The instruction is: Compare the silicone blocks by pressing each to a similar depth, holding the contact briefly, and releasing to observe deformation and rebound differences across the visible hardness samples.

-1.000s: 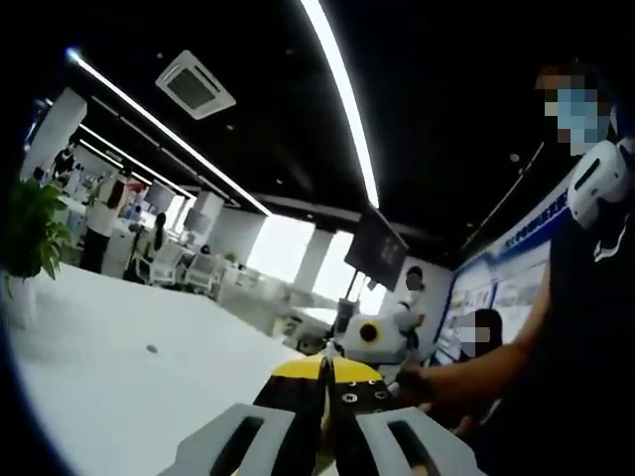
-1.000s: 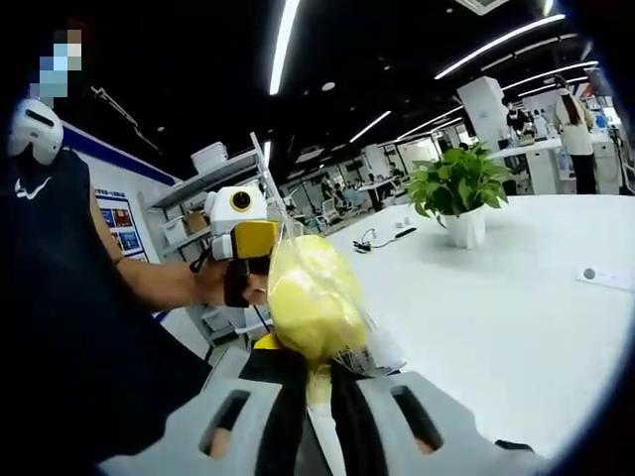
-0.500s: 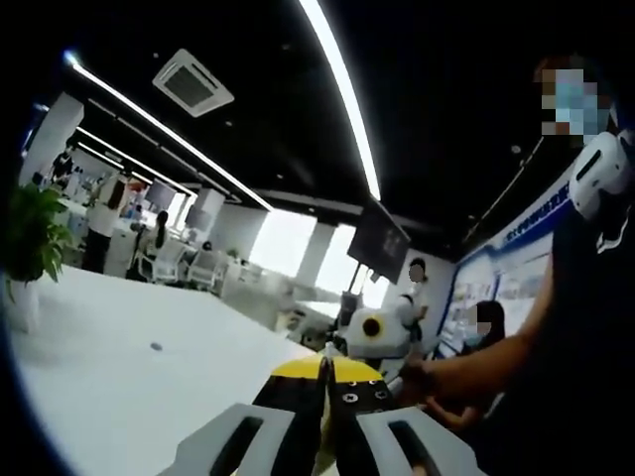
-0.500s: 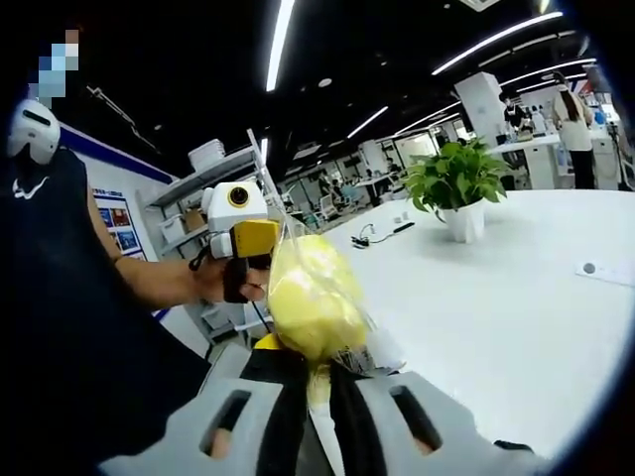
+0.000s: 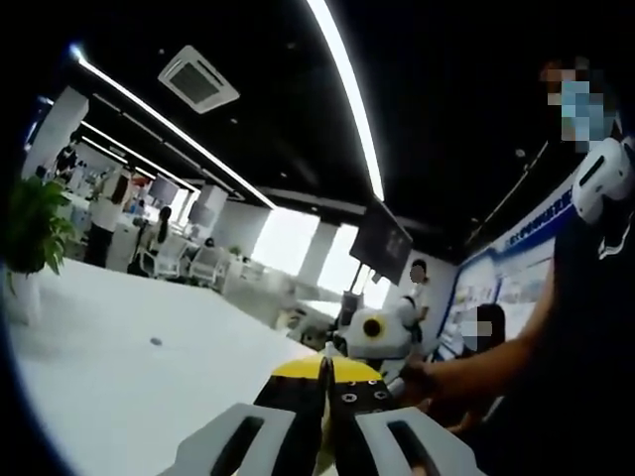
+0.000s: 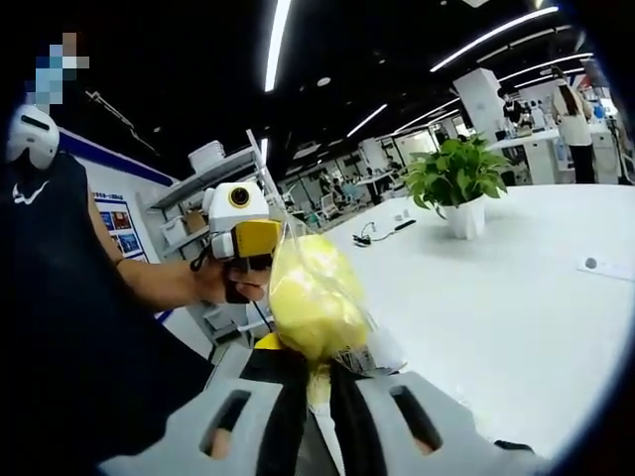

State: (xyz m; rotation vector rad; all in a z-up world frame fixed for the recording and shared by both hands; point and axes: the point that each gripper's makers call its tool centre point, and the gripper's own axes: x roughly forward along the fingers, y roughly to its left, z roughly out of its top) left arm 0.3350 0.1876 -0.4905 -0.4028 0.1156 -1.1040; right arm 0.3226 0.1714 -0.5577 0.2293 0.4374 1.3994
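A soft yellow block (image 6: 310, 297) wrapped in a clear plastic bag (image 6: 273, 188) stands up from my right gripper (image 6: 310, 362), which is shut on its lower end. In the right gripper view my left gripper (image 6: 260, 260), yellow-bodied and held in a hand, sits against the bag's left edge. In the left gripper view my left gripper (image 5: 324, 375) has its jaws pressed together with a thin pale sliver between the tips. I cannot tell whether that sliver is the bag. The right gripper (image 5: 382, 359) shows just beyond, held by a hand (image 5: 417, 377).
A large white table (image 6: 516, 297) stretches ahead, with a potted plant (image 6: 456, 183), a cable (image 6: 382, 236) and a small round disc (image 6: 592, 264) on it. Shelving (image 6: 208, 174) stands behind. The person's dark-clothed body (image 6: 60, 327) is close on one side, and other people stand far off.
Both views have shifted only slightly. The bagged yellow block stays gripped and the left jaws stay together.
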